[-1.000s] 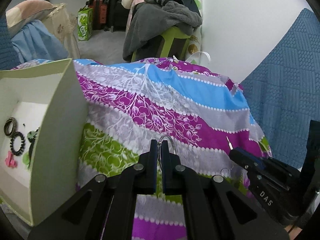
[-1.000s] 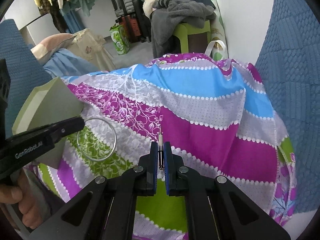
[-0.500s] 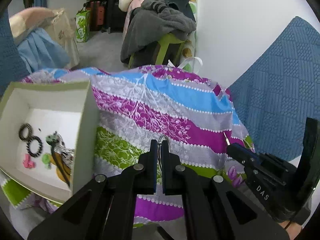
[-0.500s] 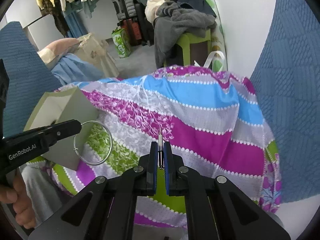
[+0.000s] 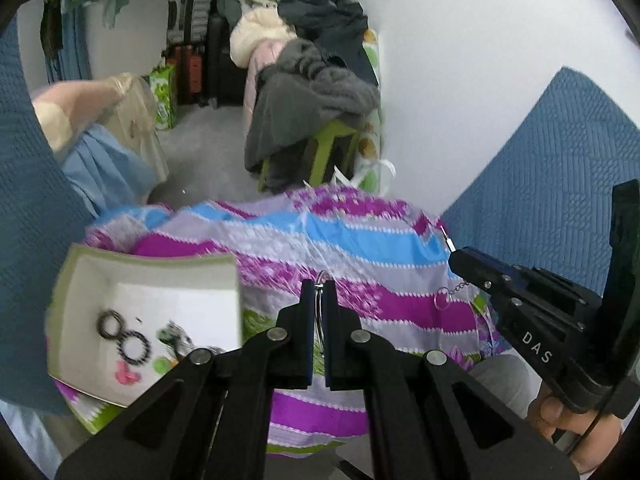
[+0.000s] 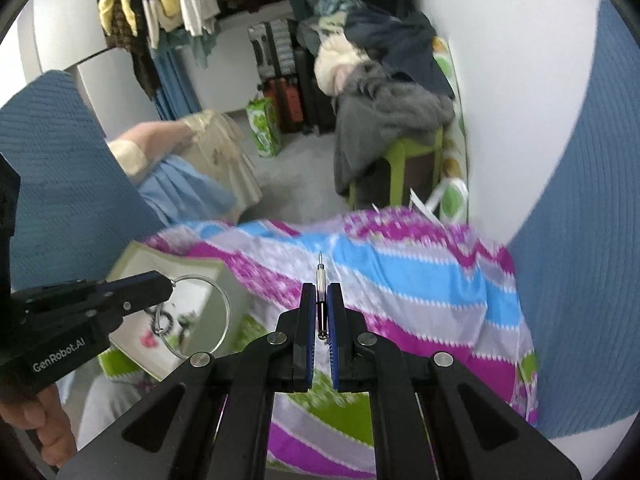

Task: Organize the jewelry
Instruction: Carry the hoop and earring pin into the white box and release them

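Metal is the stuff of the piece in hand: a thin silver wire hoop (image 6: 200, 316), round and smooth, joined by a fine chain (image 5: 460, 286) with a small ring to a slim ribbed pin (image 6: 320, 280). The left gripper (image 5: 319, 292) has its flat black jaws pressed together on the rim of the hoop, seen edge-on between the blue pads. The right gripper (image 6: 320, 300) is likewise closed tight, pinching the pin so that its pointed tip sticks up past the fingertips. Both hang in the air above a bed covered with a cloth (image 6: 420, 292) of wavy stripes in magenta, sky blue, grey and green, printed with white dots and branches. Near the left edge of the bed stands a square cardboard box (image 5: 160, 264), pale green outside and white within, open at the top. On its floor lie two dark beaded rings (image 5: 124, 334), a pink piece and some green bits, all blurred. A knitted blue cover (image 5: 560, 184) with a raised pattern flanks the bed.
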`<state>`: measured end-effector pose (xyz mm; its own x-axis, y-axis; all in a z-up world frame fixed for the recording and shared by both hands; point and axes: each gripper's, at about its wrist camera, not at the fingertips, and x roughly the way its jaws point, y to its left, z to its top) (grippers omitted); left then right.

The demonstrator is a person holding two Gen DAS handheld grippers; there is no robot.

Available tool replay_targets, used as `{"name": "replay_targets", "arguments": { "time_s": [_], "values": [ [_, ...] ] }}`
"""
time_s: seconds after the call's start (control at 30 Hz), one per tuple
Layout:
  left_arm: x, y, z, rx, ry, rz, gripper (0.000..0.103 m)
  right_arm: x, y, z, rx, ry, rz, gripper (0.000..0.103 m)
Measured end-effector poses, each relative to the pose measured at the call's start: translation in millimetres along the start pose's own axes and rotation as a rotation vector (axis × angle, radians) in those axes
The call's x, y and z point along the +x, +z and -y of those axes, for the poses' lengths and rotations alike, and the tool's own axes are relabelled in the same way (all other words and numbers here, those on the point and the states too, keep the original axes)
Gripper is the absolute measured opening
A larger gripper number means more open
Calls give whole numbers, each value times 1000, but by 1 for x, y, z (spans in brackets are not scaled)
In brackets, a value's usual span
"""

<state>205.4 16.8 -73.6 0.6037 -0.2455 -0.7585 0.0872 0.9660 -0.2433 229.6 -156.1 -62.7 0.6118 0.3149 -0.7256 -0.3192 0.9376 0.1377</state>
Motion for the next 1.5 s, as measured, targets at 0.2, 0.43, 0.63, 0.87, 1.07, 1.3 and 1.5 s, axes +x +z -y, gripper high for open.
{"name": "replay_targets", "arguments": {
  "time_s": [0.2,0.43,0.63,0.87,1.07,1.3,1.5],
  "values": [
    [-31,20,-32,-16,13,48,3,-9,23,-41,-24,37,44,4],
    [-46,23,-79,-57,16,67,0,8,32,-83,-25,88,44,4],
    [-33,6,-127,-109,18,29,0,54,9,-124,-43,118,-59,4],
    [-10,-24,-181,-181,16,-36,0,108,-21,-161,-91,135,-178,4],
    [5,-45,-208,-216,24,-80,0,141,-43,-174,-104,127,-244,4],
    [7,-56,-214,-216,32,-99,0,158,-58,-169,-71,103,-284,4],
    [-4,-50,-209,-195,35,-84,0,142,-50,-163,-50,100,-268,46]
  ]
}}
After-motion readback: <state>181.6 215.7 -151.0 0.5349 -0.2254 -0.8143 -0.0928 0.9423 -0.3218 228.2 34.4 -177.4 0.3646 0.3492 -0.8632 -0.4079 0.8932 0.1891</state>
